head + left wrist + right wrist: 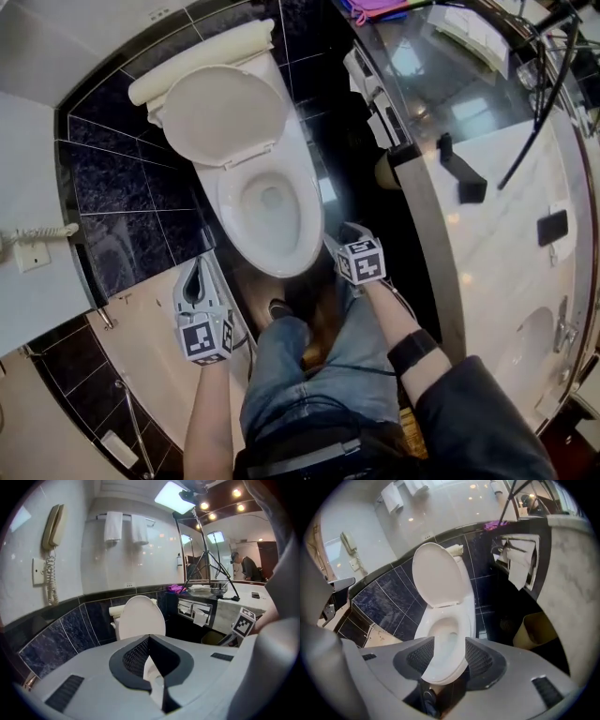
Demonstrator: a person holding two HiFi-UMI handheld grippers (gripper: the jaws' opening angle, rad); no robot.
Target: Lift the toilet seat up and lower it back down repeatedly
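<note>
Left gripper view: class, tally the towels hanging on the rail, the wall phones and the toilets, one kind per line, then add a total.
towels: 2
wall phone: 1
toilet: 1
total: 4

narrow dark floor gap (349,155) between toilet bowl (228,204) and marble counter (497,239), tiled wall (103,178) close on the left

One toilet (248,159), one wall telephone (51,524), two hanging towels (113,527).
</note>
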